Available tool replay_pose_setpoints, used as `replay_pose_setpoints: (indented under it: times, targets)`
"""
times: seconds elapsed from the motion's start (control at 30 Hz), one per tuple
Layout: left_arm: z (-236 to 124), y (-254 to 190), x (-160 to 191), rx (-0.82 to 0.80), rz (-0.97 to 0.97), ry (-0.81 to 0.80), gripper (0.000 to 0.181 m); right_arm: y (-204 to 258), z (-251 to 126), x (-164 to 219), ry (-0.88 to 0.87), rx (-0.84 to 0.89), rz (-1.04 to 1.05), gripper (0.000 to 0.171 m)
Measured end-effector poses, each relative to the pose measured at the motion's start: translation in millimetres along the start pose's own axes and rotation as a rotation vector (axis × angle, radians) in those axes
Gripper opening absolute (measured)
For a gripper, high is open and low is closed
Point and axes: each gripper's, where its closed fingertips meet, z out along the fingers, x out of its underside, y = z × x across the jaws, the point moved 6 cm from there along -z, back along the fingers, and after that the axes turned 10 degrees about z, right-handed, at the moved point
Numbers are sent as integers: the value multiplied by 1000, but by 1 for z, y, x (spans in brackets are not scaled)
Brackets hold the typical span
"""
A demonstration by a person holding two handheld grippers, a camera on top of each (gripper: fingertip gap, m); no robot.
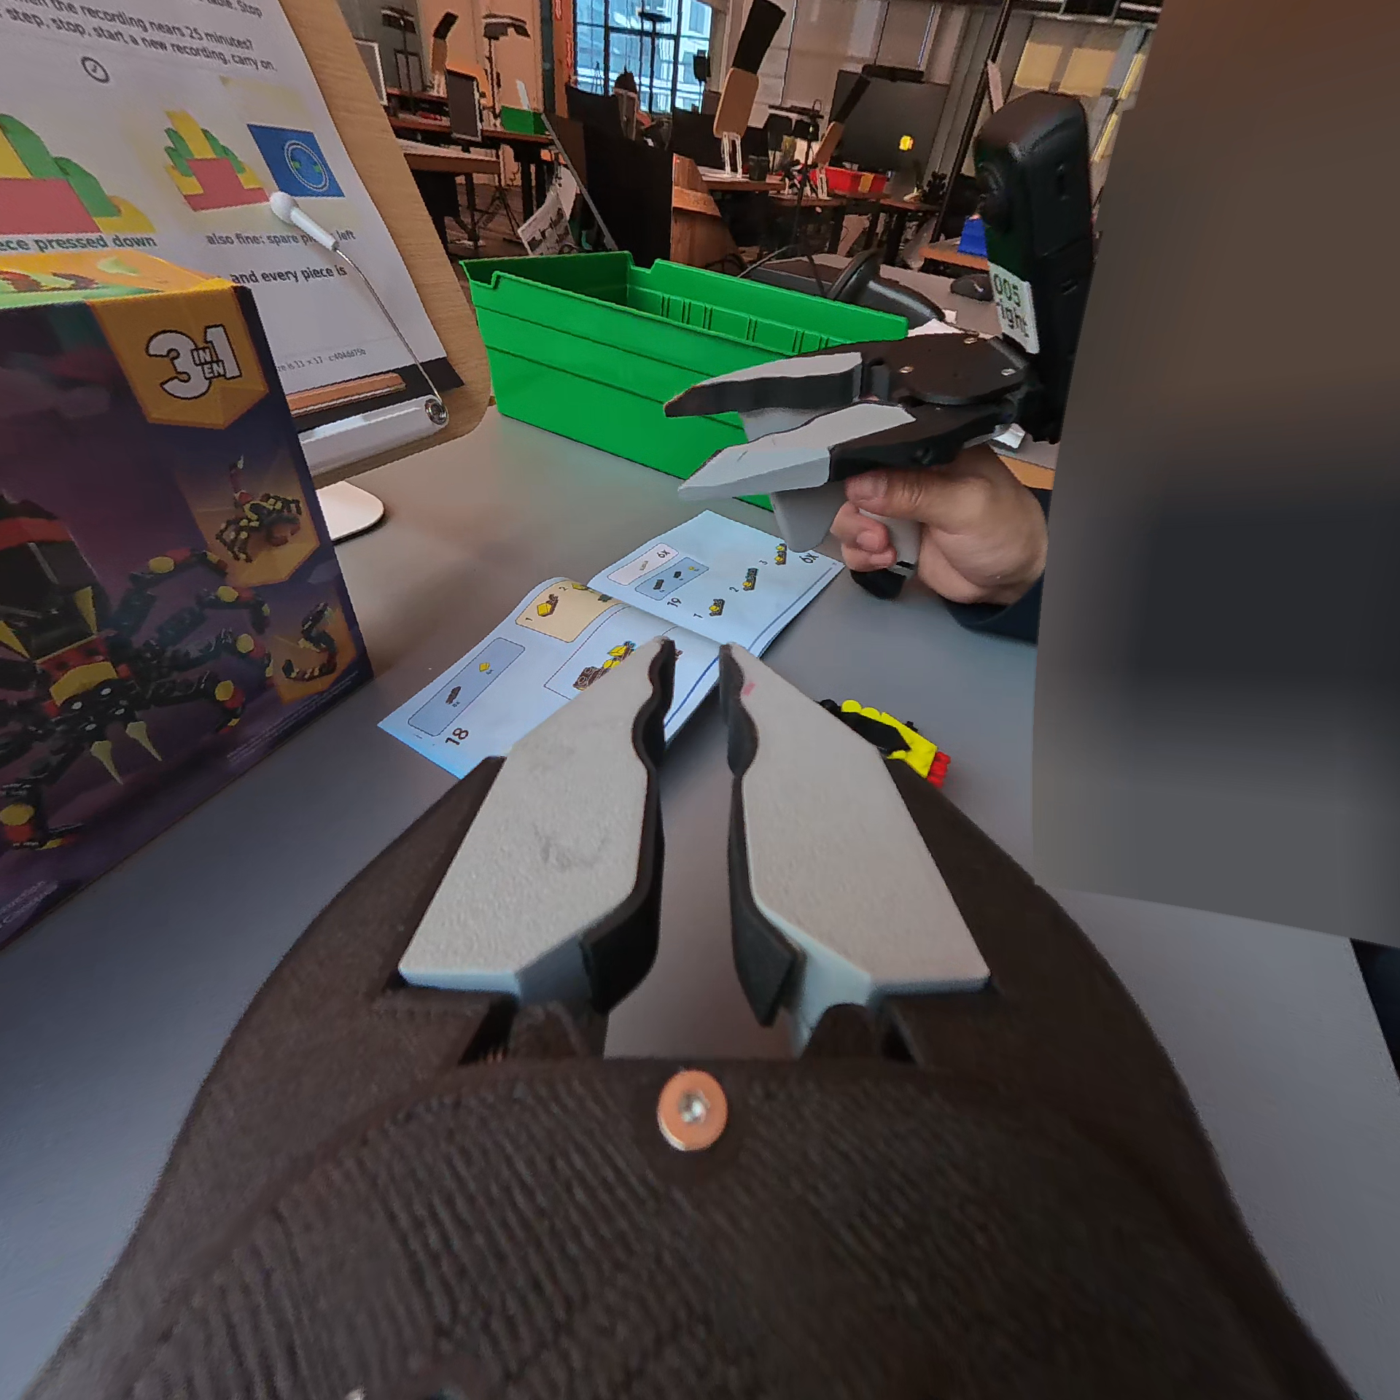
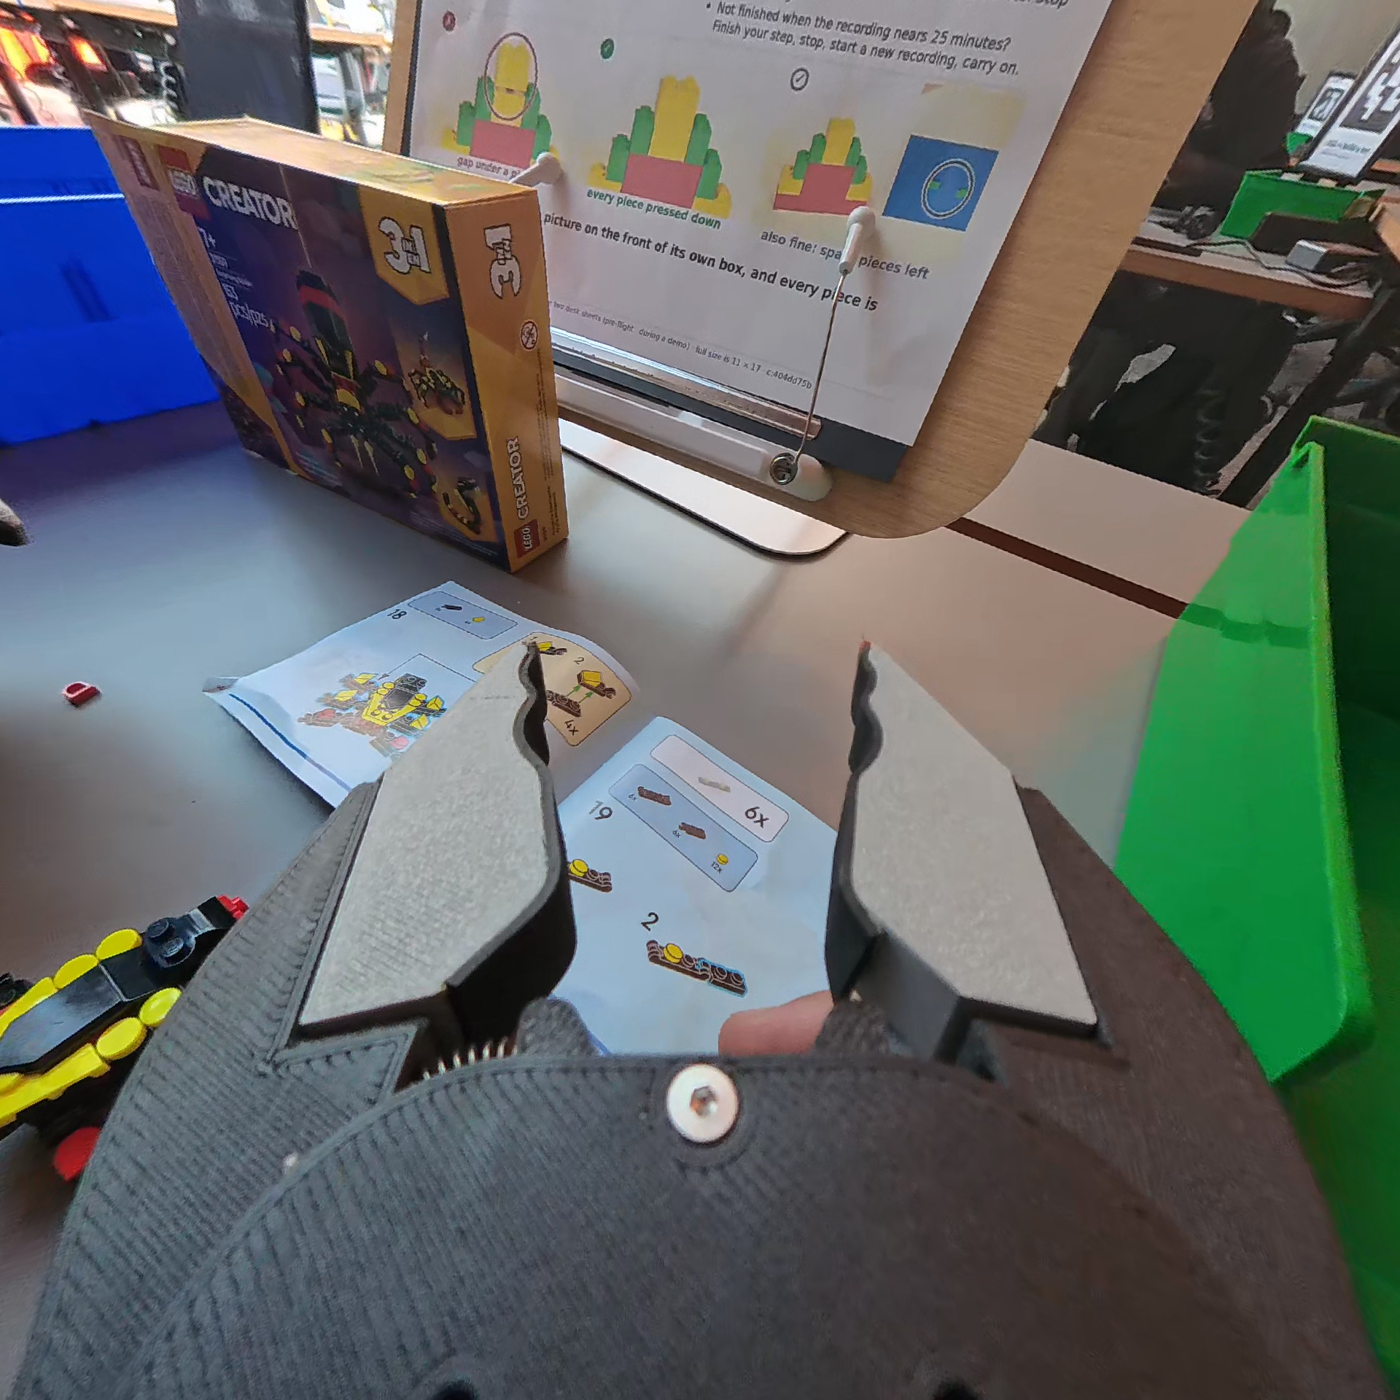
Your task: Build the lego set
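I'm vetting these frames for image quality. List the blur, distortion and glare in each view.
Left wrist view: strong wide-angle bending, a smeared blur patch down the right side, the set's box soft at the edge, the left claw sharp. Right wrist view: the same bending, the booklet crisp, soft sheen on the table, the background dim.

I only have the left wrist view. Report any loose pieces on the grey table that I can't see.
Observer: One small red piece lies alone on the grey table, left of the open instruction booklet as the right wrist view shows it.
Operator: Now check behind the set box.
Observer: A blue plastic bin stands behind the purple-and-yellow cardboard set box, on its left side.
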Motion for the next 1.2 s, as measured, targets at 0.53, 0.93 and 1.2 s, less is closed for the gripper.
replay_pose_setpoints:
  times: [0.53, 0.93, 1.2]
  targets:
    - [3, -2, 2, -1, 12, 11, 9, 6, 5, 6, 52, -58, -5, 63]
    - [0, -3, -2, -17, 40, 4, 9, 5, 4, 7, 62, -77, 16, 52]
    - [0, -5, -3, -28, 82, 8, 9, 8, 5, 8, 74, -99, -2, 44]
